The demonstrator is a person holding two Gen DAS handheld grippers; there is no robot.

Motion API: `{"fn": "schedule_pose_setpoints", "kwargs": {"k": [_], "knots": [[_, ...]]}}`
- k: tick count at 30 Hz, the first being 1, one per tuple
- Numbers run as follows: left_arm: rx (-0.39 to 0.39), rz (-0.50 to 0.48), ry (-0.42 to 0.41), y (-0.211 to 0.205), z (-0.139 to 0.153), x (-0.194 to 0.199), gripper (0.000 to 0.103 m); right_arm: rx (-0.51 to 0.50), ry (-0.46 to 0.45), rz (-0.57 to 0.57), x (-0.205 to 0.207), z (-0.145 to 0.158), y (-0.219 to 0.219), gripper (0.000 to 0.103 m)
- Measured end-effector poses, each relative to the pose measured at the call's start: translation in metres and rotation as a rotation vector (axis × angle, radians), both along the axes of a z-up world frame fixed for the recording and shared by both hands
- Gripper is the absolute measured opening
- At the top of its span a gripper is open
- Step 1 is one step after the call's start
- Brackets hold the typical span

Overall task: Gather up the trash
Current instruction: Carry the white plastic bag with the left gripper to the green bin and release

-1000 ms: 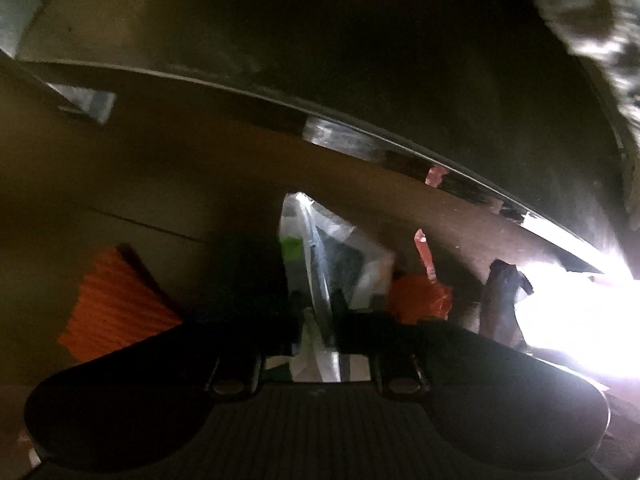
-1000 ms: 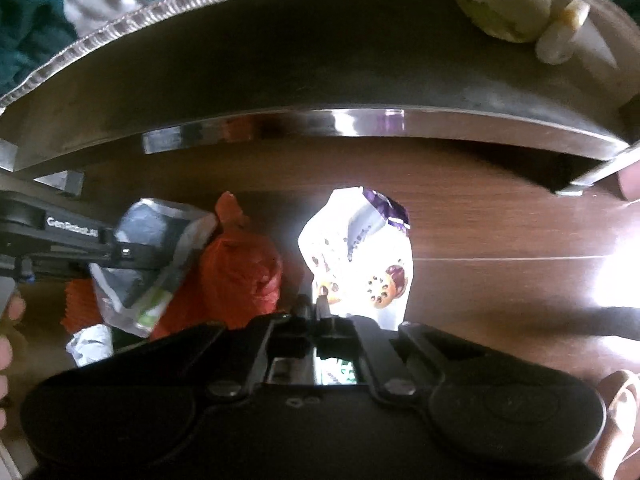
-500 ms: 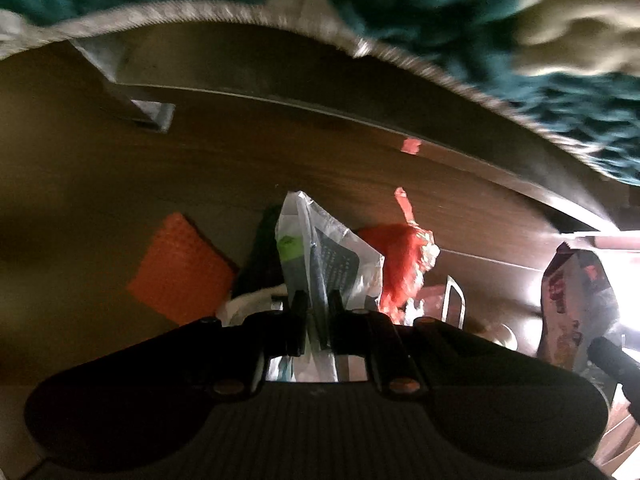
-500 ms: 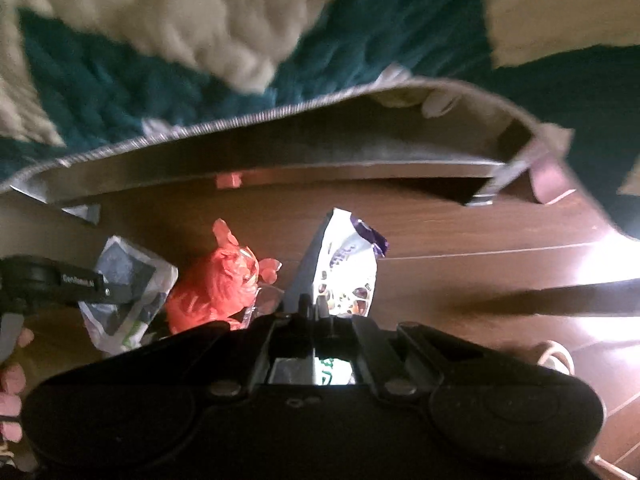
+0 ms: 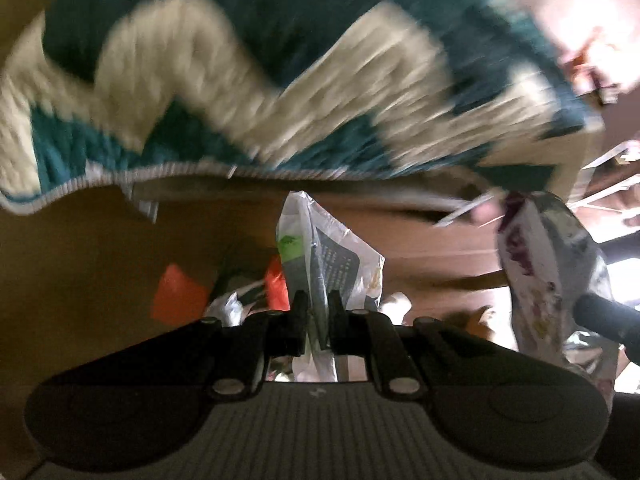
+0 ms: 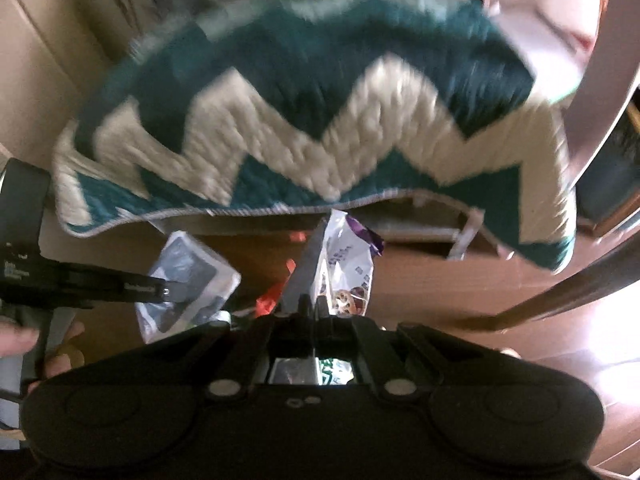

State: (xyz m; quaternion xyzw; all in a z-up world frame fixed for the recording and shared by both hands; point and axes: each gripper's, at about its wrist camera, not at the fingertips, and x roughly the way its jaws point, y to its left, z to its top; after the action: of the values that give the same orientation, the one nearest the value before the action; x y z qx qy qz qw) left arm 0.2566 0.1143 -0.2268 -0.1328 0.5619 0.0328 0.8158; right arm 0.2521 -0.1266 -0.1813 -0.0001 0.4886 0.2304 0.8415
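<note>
Brown wooden floor (image 6: 440, 280) under zigzag blanket (image 6: 320, 120)

a crinkled, glossy white-and-grey plastic wrapper (image 5: 332, 264) and a shiny white-and-purple foil cookie packet (image 6: 346, 268) are seen over smooth, polished brown wood flooring (image 6: 420, 280). a thick teal-and-cream zigzag knitted cloth blanket (image 6: 304, 128) looks matt and ribbed. the black plastic gripper bodies (image 5: 312, 408) appear matt.

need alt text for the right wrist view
The right gripper is shut on a white snack packet with purple trim. At left, the left gripper pinches a grey and white wrapper, above a brown wooden floor and below a teal and cream zigzag blanket.
</note>
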Motion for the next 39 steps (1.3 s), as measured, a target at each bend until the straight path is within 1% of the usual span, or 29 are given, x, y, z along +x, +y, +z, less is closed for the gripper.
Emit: {"fn": "schedule_pose_setpoints", "kwargs": {"k": [2, 4, 8, 11, 13, 17, 18, 23, 26, 29, 32, 35, 37, 39], "knots": [[0.011, -0.021, -0.074, -0.027, 0.019, -0.009, 0.01, 0.018, -0.067, -0.002, -0.016, 0.033, -0.011, 0.0], [0.015, -0.039, -0.139, -0.046, 0.045, -0.012, 0.01, 0.038, -0.134, -0.005, -0.035, 0.064, -0.02, 0.0], [0.036, -0.093, -0.265, -0.078, 0.116, -0.031, 0.01, 0.077, -0.26, -0.028, -0.064, 0.125, -0.05, 0.0], [0.047, -0.131, -0.328, -0.102, 0.164, -0.039, 0.01, 0.1, -0.352, -0.066, -0.08, 0.165, -0.074, 0.0], [0.069, -0.158, -0.372, -0.118, 0.193, -0.042, 0.01, 0.112, -0.406, -0.093, -0.089, 0.193, -0.093, 0.0], [0.077, -0.234, -0.487, -0.159, 0.255, -0.047, 0.01, 0.123, -0.524, -0.13, -0.104, 0.247, -0.128, 0.0], [0.074, -0.25, -0.509, -0.168, 0.268, -0.047, 0.01, 0.122, -0.548, -0.136, -0.106, 0.257, -0.136, 0.0], [0.063, -0.352, -0.587, -0.221, 0.325, -0.035, 0.01, 0.099, -0.636, -0.199, -0.11, 0.311, -0.179, 0.0], [0.058, -0.415, -0.641, -0.258, 0.362, -0.029, 0.01, 0.087, -0.69, -0.265, -0.106, 0.34, -0.21, 0.0], [0.052, -0.475, -0.691, -0.299, 0.394, -0.024, 0.01, 0.08, -0.713, -0.347, -0.098, 0.356, -0.246, 0.0], [0.055, -0.536, -0.73, -0.341, 0.416, -0.019, 0.01, 0.068, -0.715, -0.426, -0.084, 0.362, -0.277, 0.0], [0.066, -0.594, -0.775, -0.383, 0.43, -0.016, 0.01, 0.052, -0.706, -0.489, -0.07, 0.357, -0.305, 0.0], [0.056, -0.627, -0.764, -0.407, 0.432, -0.008, 0.01, 0.039, -0.697, -0.531, -0.061, 0.353, -0.322, 0.0], [0.065, -0.651, -0.756, -0.432, 0.429, 0.001, 0.01, 0.031, -0.684, -0.56, -0.055, 0.347, -0.337, 0.0]]}}
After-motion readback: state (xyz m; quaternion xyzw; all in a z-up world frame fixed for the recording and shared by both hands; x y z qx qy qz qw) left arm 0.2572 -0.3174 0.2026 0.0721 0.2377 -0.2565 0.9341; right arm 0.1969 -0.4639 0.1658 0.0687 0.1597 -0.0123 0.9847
